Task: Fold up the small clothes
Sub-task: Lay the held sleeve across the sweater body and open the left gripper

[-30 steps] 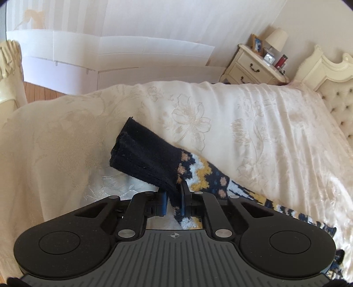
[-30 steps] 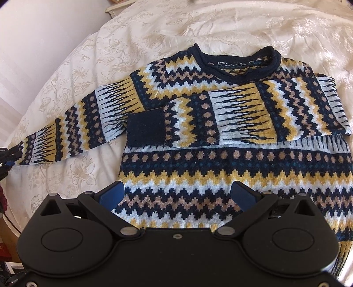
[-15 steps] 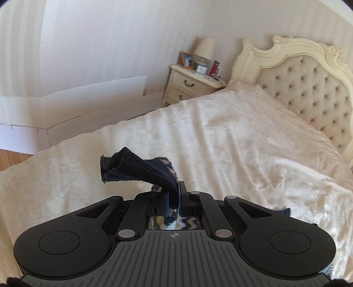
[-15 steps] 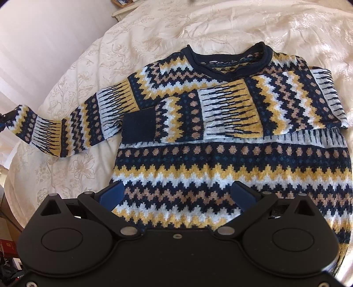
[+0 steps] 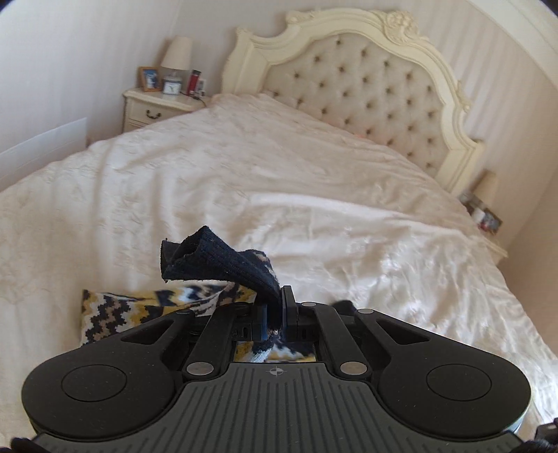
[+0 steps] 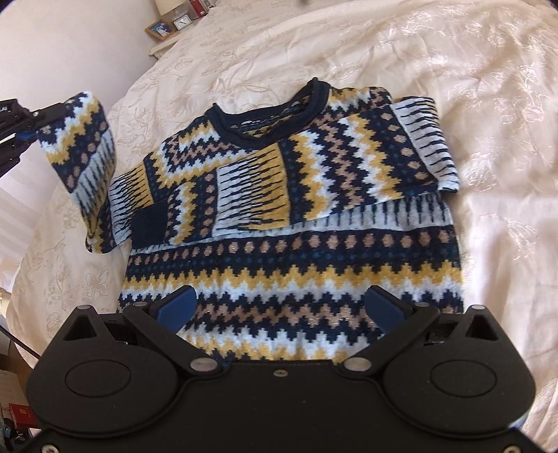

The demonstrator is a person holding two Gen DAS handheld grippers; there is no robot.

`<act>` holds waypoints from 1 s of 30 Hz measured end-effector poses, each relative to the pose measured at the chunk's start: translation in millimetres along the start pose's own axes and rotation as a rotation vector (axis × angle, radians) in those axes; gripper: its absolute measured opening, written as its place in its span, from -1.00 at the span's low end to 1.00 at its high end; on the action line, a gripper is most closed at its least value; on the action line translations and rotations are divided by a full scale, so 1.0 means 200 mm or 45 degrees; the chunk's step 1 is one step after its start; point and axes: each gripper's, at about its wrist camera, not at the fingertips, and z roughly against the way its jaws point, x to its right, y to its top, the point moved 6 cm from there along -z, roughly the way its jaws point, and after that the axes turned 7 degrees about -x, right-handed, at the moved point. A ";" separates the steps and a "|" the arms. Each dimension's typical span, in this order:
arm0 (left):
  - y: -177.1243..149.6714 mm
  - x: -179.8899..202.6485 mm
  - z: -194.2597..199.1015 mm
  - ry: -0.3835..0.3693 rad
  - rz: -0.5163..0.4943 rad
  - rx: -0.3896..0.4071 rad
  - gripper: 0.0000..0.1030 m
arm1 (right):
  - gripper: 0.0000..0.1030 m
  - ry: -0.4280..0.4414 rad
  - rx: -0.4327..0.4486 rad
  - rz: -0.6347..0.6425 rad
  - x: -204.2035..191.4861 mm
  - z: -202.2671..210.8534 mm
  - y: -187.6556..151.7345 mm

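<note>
Sweater (image 6: 289,223) lies flat on the bed (image 6: 488,104), mid-frame in my right view — one sleeve folded across its chest. My left gripper (image 5: 273,315) has its fingers clamped on the other sleeve's cuff (image 5: 216,259), lifted at upper left; my right gripper (image 6: 279,306) hovers, fingers apart.

My left wrist camera looks low along its own fingers up the bed (image 5: 314,181) toward the tufted headboard (image 5: 352,80), with the nightstand (image 5: 157,104) far off at upper left. My right wrist camera tilts steeply down, close over the sweater (image 6: 296,223) spread on the same bedspread. Both views share the lifted sleeve (image 6: 82,146) (its navy cuff (image 5: 216,258) fills the left view's foreground) and that nightstand's photo frame (image 6: 159,28).
</note>
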 end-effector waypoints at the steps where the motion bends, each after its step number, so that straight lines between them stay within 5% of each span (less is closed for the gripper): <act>1: -0.03 0.08 -0.05 -0.013 -0.023 -0.024 -0.88 | 0.99 -0.001 0.003 -0.008 0.02 0.01 0.00; 10: -0.25 0.44 -0.36 -0.055 -0.184 -0.212 -0.84 | 0.99 -0.008 0.003 -0.075 0.17 0.03 -0.02; 14: -0.30 0.54 -0.44 -0.134 -0.217 -0.299 -0.35 | 0.99 -0.015 -0.003 -0.087 0.18 0.01 -0.01; 19: -0.31 0.63 -0.37 -0.244 -0.308 -0.275 -0.03 | 0.99 -0.038 0.003 -0.086 0.18 -0.02 0.03; 24: -0.32 0.52 -0.31 -0.189 -0.357 -0.268 0.03 | 0.99 -0.058 0.033 -0.082 0.16 -0.04 0.12; 30: -0.41 0.08 -0.33 0.049 -0.242 -0.380 0.03 | 0.99 -0.052 0.056 -0.035 0.12 -0.11 0.25</act>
